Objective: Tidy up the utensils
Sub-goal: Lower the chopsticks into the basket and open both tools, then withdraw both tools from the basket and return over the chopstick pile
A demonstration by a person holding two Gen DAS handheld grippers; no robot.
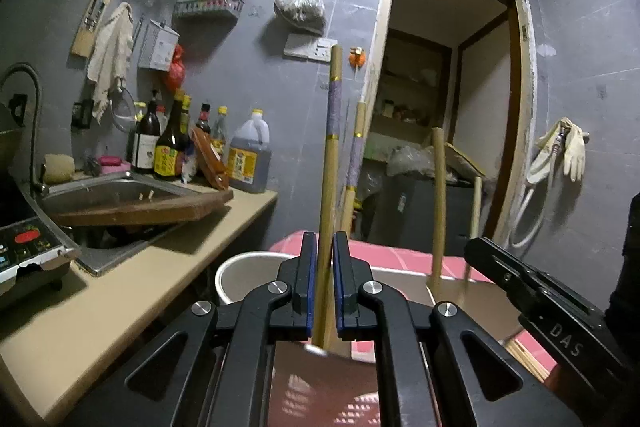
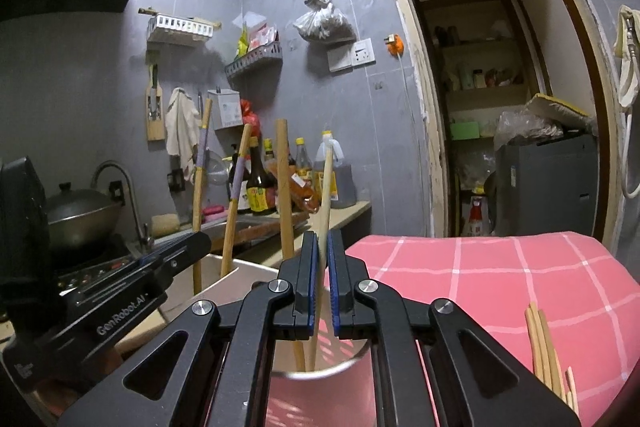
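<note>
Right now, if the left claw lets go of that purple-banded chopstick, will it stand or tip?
Probably tips: the purple-banded chopstick is long, thin and stands nearly upright in the left claw. It looks stiff and light. The holder below should catch it leaning.

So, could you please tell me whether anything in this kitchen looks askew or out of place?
Yes: the wooden cutting board lies tilted across the sink, one end dipping into the basin. A few loose chopsticks lie on the pink checked cloth, outside the holder. Each gripper is shut on one upright chopstick.
</note>
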